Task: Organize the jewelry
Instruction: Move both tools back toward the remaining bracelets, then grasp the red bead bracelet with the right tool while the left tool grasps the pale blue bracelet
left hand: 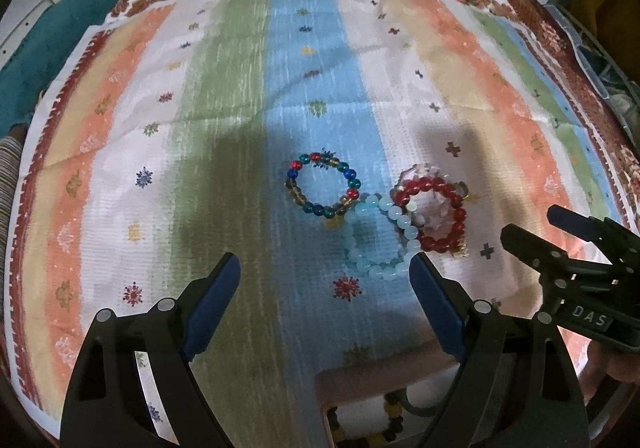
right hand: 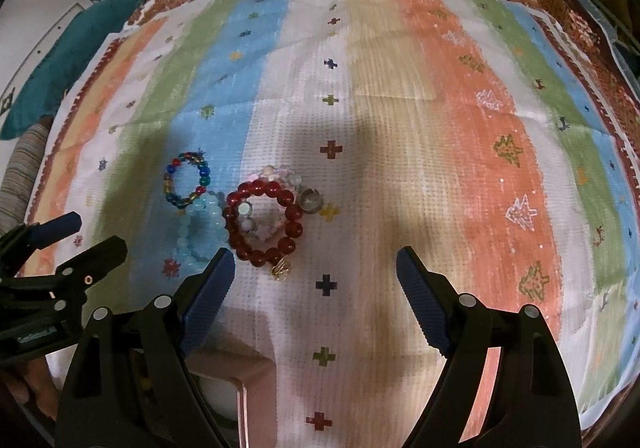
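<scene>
Both the left tool (left hand: 324, 272) and the right tool (right hand: 316, 268) hang wide and empty, angled down over the bracelets (left hand: 376, 208) heaped mid-surface on the striped cloth (left hand: 224, 96), probably to lift them into the pink box (right hand: 252, 380) nearby.

Looked steeply down from close above the striped cloth (left hand: 224, 96), each wrist view along its own open fingers, sharing the multicoloured bracelet (left hand: 324, 184), pale blue bracelet (left hand: 380, 240) and red bracelet (right hand: 262, 224), with the left gripper (right hand: 76, 236) and right gripper (left hand: 540, 232) caught crosswise.
</scene>
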`<state>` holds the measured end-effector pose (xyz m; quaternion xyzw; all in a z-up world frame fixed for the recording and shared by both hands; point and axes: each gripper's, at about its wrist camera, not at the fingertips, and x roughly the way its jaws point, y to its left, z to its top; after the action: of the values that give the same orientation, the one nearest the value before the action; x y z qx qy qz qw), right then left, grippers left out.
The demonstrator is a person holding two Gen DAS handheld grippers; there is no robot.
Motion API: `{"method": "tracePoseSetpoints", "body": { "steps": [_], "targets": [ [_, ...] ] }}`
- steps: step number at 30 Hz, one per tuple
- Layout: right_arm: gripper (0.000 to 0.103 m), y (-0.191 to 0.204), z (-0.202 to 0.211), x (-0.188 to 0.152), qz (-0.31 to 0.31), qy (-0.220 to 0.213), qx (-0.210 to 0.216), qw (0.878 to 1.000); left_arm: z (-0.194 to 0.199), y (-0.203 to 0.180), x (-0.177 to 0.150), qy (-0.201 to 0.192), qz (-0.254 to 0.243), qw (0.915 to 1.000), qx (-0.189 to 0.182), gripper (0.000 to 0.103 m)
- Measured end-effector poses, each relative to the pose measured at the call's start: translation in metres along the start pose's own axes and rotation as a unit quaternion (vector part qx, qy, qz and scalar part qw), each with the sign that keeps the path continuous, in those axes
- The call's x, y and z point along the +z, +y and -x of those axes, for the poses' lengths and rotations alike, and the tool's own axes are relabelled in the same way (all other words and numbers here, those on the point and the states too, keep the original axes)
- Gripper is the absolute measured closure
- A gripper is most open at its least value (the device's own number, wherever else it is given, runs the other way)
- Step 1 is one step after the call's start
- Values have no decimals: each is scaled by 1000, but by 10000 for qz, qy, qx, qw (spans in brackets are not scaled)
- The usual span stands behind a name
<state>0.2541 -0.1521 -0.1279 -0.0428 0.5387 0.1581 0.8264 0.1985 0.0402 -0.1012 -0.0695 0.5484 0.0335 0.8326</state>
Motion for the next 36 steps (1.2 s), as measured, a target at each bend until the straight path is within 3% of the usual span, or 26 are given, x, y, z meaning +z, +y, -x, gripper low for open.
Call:
{"method": "tracePoseSetpoints", "body": {
  "steps": [20, 36],
  "targets": [
    [20, -4, -44, 9, -121, 380, -176, 9990, -49, -8, 6, 519, -388, 9978, 123, 18],
    [20, 2, -65, 17, 51, 435, -376, 9983, -71, -5, 13, 692, -450, 9964, 200, 22]
  ]
}}
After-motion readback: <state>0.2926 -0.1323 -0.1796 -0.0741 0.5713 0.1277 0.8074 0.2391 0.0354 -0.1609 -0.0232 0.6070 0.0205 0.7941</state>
